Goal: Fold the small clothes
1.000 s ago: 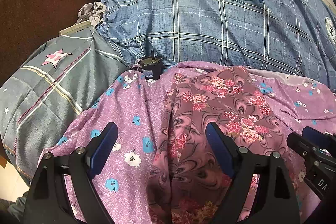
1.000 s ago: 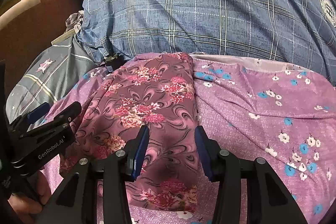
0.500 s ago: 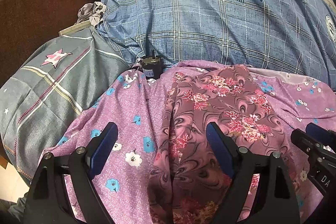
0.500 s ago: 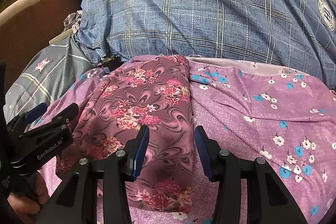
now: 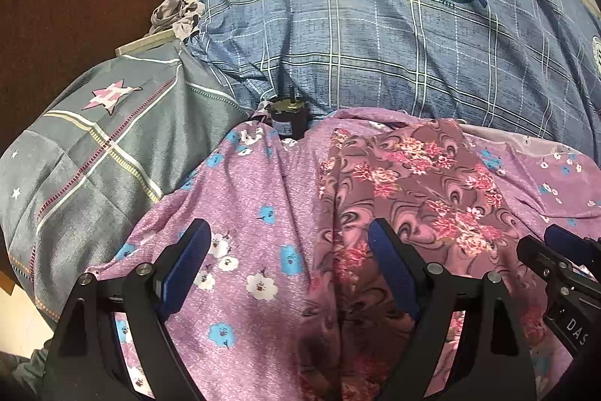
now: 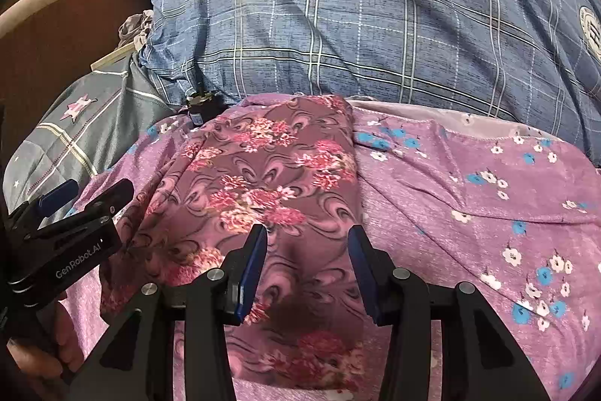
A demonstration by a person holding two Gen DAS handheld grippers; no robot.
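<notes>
garment (image 6: pixel 270 198): long axis runs frame-bottom to top | right gripper (image 6: pixel 306 250) centred over near end, nearer; jaws part-open, empty | left gripper (image 5: pixel 289 250) wide open, empty

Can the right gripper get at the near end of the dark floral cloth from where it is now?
Probably yes. The right gripper is open directly above the dark floral cloth, with nothing between; the left gripper sits off to the side.

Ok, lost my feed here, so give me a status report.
Left hand-held gripper open, right hand-held gripper open, both empty. Floral garment lying folded on purple sheet. Small black device at its far edge.
</notes>
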